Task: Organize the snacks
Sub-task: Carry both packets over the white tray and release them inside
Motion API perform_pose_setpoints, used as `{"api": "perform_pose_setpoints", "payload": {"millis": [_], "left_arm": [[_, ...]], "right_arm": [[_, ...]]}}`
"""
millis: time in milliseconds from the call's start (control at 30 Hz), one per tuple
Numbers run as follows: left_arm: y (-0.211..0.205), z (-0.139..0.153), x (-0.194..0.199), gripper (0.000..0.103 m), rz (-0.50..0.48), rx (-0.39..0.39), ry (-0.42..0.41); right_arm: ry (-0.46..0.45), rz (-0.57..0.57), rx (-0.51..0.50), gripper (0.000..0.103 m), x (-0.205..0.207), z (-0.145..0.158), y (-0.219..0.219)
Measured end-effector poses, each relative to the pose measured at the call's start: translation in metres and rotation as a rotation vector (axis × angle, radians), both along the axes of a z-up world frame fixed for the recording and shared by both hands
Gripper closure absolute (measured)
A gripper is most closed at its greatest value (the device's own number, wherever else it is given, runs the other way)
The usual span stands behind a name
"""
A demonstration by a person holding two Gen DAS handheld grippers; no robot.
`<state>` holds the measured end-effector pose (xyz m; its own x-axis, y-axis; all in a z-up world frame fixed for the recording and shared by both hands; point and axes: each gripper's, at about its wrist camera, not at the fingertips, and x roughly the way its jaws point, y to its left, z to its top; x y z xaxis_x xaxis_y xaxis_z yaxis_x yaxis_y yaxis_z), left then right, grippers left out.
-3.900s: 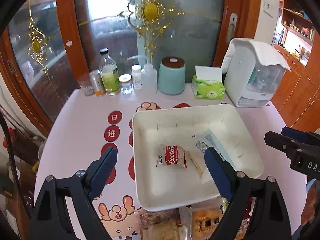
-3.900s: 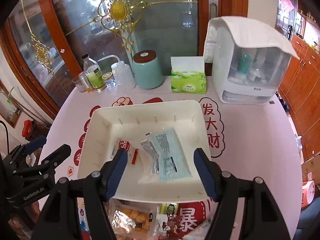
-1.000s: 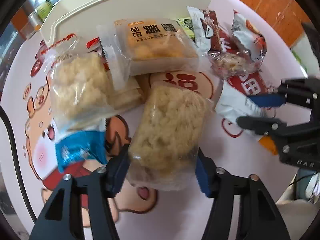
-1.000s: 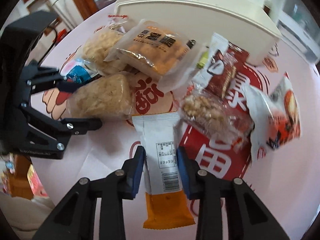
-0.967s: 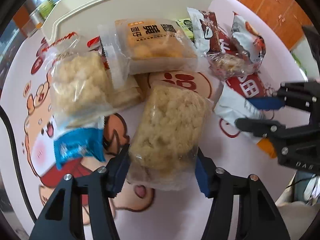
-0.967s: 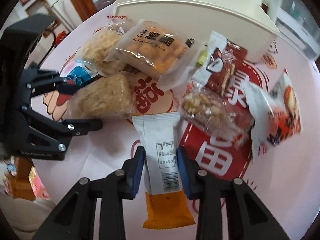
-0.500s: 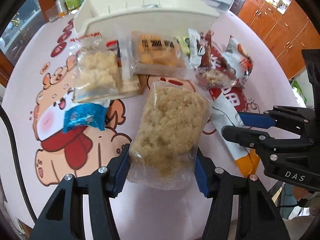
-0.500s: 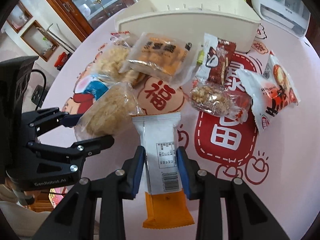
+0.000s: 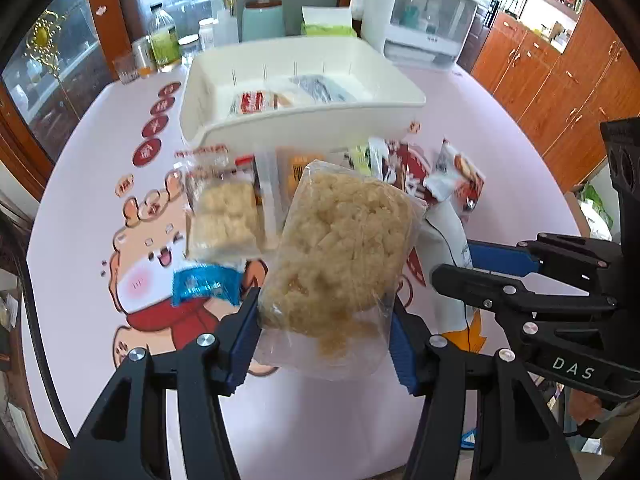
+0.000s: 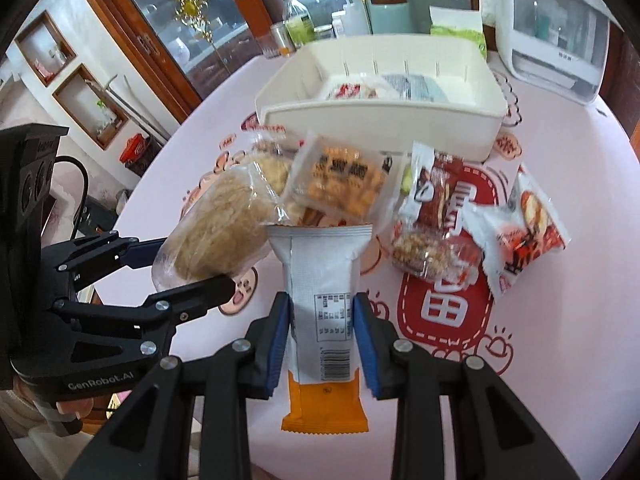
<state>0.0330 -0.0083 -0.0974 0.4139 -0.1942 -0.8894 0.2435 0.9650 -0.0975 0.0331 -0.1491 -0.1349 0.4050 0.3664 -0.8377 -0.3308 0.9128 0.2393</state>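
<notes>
Progress partial: white plastic bin [image 9: 304, 120] upper centre holds few packets; left gripper [image 9: 324, 344] clamped on clear puffed-rice pack [image 9: 340, 248], right gripper [image 10: 320, 328] on white-orange bar wrapper [image 10: 320, 280]; several loose snack packets [image 10: 440, 216] mid-frame remain.

A mint-green canister with a brown lid [image 9: 262, 20] stands at the far edge of the pink printed tablecloth [image 9: 80, 184], before a wood-framed glass door [image 10: 224, 20]. Just left of the canister are small white bottles [image 9: 218, 32], then a bottle of green liquid [image 9: 163, 38], a small jar and a drinking glass [image 9: 125, 68]. Just right of the canister sits a green tissue pack [image 9: 326, 24], and beyond that a white appliance with a clear front [image 9: 424, 20]. Far right of the canister, orange wooden cabinets [image 9: 560, 80] line the wall.
</notes>
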Motion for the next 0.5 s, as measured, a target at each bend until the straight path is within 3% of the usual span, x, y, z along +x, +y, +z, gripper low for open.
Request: {"api": "perform_pose_setpoints", "payload": {"millis": [500], "left_arm": [[0.019,0.033,0.035,0.047,0.009,0.001,-0.082]], "right_arm": [[-0.088,-0.064,0.04,0.071,0.026,0.038,0.0]]}}
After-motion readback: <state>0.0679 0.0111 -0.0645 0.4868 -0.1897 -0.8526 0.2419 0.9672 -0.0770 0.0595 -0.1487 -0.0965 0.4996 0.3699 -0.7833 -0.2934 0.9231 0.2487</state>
